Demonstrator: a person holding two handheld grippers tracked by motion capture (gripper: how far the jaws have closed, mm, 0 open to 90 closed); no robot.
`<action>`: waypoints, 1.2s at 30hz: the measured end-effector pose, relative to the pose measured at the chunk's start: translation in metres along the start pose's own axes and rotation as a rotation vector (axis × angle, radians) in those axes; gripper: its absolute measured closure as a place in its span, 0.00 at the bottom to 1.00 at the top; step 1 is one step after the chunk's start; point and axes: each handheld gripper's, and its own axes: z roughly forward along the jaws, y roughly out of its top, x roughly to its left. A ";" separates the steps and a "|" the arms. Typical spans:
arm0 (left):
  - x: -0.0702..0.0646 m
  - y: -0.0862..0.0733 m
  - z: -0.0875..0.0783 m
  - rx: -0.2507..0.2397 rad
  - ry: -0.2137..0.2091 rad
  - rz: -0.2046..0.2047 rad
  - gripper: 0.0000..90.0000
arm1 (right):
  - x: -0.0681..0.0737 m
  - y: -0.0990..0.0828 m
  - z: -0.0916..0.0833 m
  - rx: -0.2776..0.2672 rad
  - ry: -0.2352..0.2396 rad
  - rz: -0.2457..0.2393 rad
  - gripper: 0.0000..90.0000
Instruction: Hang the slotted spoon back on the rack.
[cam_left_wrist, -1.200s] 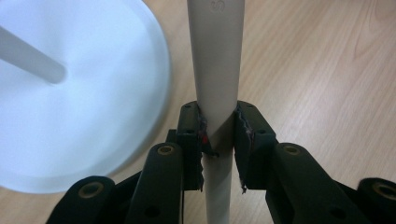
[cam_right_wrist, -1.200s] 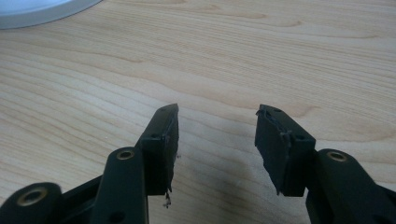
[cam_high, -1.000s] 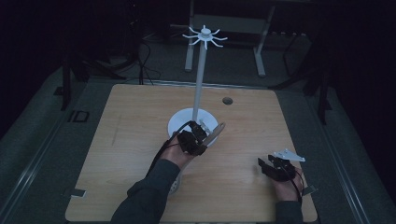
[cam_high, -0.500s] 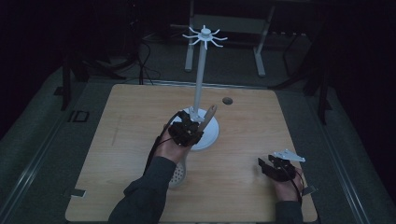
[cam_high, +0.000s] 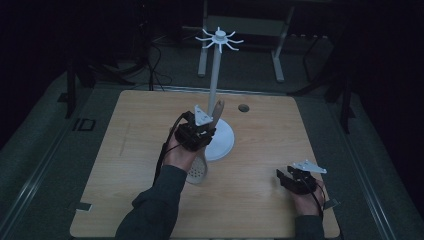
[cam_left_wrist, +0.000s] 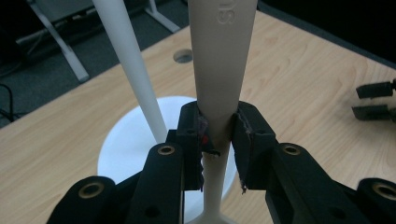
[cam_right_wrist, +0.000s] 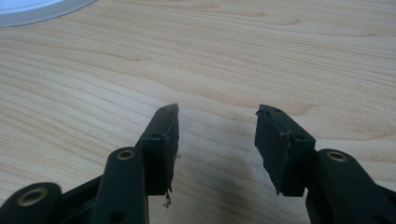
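A: What's the surface?
B: A light wooden table (cam_high: 125, 165), with a small round hole (cam_high: 243, 107) near its far edge
A: And behind it?
B: A grey metal frame (cam_high: 277, 55) standing on the dark floor (cam_high: 45, 165), with black cables (cam_high: 155, 60) trailing to its left
A: Anything marked?
B: The letters "ID" (cam_high: 80, 124) beside the table's left edge

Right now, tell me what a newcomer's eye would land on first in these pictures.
First, the tall white hanger stand with its crown of hooks, rising from a round base at the middle of the wooden table. Next, the left gripper beside the pole, shut on the beige handle of a slotted spoon whose perforated bowl hangs down by the forearm. The right gripper rests open near the table's right front.
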 end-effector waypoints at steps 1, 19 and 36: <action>0.001 0.001 0.000 -0.002 -0.001 0.003 0.82 | 0.000 0.000 0.000 0.000 0.000 -0.001 0.55; 0.009 0.021 -0.012 -0.079 0.039 0.002 0.82 | -0.002 0.000 0.000 -0.001 -0.003 0.006 0.55; 0.008 0.035 -0.020 -0.151 0.080 -0.020 0.82 | -0.003 -0.001 0.000 -0.003 -0.006 0.002 0.55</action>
